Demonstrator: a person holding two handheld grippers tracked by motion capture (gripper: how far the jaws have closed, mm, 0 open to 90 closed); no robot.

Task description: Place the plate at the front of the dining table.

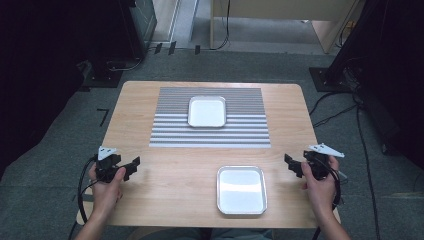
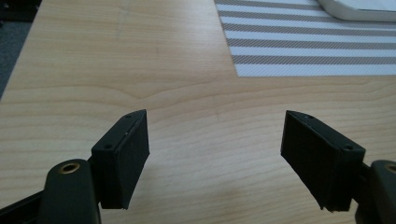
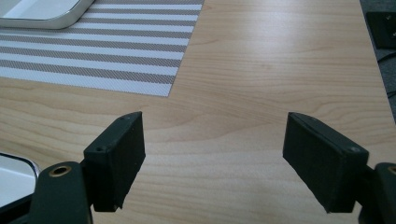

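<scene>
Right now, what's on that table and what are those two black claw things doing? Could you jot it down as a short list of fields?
surface: wooden table
mat: striped placemat on the far half of the table
far tray: metal tray, empty, lying on the placemat
near tray: second metal tray, empty, on bare wood at the near edge
left gripper: held in the left hand at the table's left edge, jaws open, holding nothing
right gripper: held in the right hand at the right edge, jaws open, holding nothing
nearest tray to grippers: the second metal tray, closer to the right gripper
</scene>
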